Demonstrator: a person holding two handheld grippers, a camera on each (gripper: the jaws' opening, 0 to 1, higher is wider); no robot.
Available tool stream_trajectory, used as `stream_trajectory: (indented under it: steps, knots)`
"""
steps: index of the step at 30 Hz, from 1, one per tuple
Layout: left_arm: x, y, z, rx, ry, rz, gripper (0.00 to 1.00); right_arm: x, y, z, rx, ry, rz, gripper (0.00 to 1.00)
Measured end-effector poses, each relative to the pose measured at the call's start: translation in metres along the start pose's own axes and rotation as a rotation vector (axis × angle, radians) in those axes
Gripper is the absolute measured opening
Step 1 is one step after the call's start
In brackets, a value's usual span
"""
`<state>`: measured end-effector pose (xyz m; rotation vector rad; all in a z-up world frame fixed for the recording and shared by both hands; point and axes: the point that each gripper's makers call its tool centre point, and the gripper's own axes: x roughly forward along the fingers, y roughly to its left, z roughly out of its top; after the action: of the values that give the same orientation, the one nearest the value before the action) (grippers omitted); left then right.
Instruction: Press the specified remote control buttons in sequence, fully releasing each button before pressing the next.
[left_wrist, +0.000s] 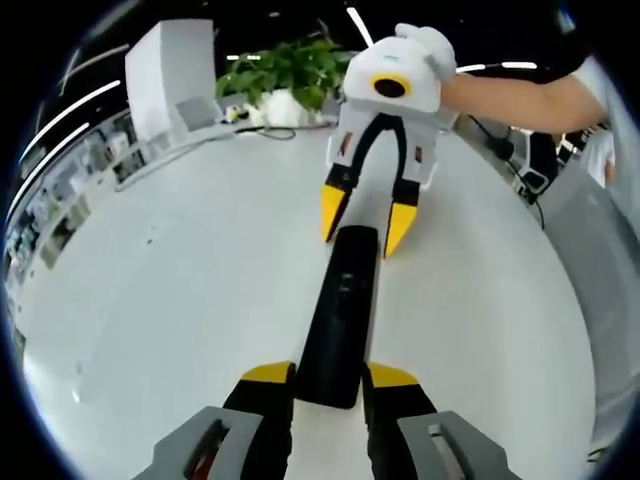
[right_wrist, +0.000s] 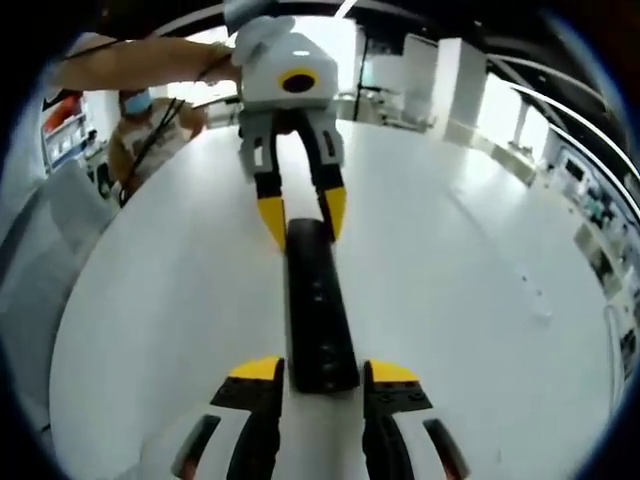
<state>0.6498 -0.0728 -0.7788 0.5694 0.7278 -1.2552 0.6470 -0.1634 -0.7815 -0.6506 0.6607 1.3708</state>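
A black remote control (left_wrist: 342, 315) lies on the white table (left_wrist: 180, 290).

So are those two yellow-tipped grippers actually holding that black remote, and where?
It looks so: the remote lies on the white table with one end between each gripper's jaws, left gripper and right gripper. Whether either squeezes it cannot be told.

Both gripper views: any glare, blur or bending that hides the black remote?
Left gripper view: the long black remote control is sharp and evenly lit, the glossy white table has soft sheen, and the ceiling light strips bow near the rim. Right gripper view: bright windows wash out the top, the remote stays clear, and the table edge curves strongly.
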Motion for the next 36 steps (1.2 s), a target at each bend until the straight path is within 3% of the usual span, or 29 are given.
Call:
stream_trajectory:
  steps: [10,25,36]
  knots:
    - [0.0000,-0.0001,0.0000,-0.006,-0.020,0.001,0.28,-0.0001,0.0000,0.0000,-0.003,-0.001,0.002,0.29]
    - [-0.0013,0.0007,0.0001,-0.035,-0.034,0.017,0.42,-0.0002,0.0003,-0.0007,-0.009,0.009,-0.003,0.28]
    - [-0.0061,0.0009,-0.0045,-0.087,-0.045,0.024,0.41,0.0009,0.0020,0.0003,0.020,0.015,-0.008,0.31]
